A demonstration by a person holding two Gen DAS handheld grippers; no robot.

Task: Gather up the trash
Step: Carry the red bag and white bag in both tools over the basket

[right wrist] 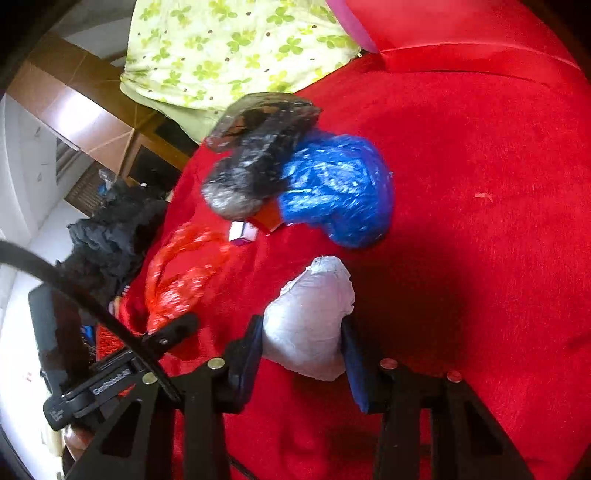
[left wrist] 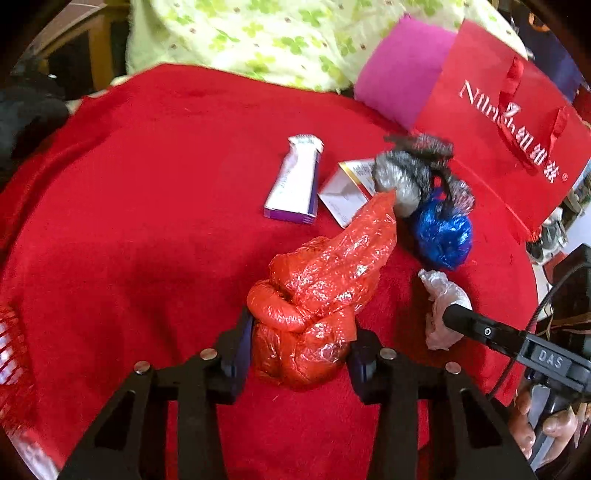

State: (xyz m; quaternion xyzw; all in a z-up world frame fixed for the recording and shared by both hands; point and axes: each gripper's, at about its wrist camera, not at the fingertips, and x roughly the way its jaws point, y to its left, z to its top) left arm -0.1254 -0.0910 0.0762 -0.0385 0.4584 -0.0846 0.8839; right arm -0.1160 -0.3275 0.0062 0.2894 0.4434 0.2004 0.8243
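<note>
Red cloth covered the whole work surface; a red gift bag stood at the far right, the likely bin for the trash, though that was my guess; a green floral fabric lay beyond the far edge.

Red bag, knotted and crumpled, lay near centre; left gripper was narrowed onto its near lump, pads pressed in on both sides, a firm hold as far as seen.

Blue bag and a grey-black bag sat touching, further right; two small boxes lay just left of them, untouched.

White wad, smallest, lay near right; right gripper was partly closed on it, pads against its sides.

Step judged: both grasps made, lift next. Lift straight and slowly; the red bag's tail rested against the grey-black bag and could drag it; thin plastic slips, so keep the squeeze steady; carry both to the gift bag before releasing.
</note>
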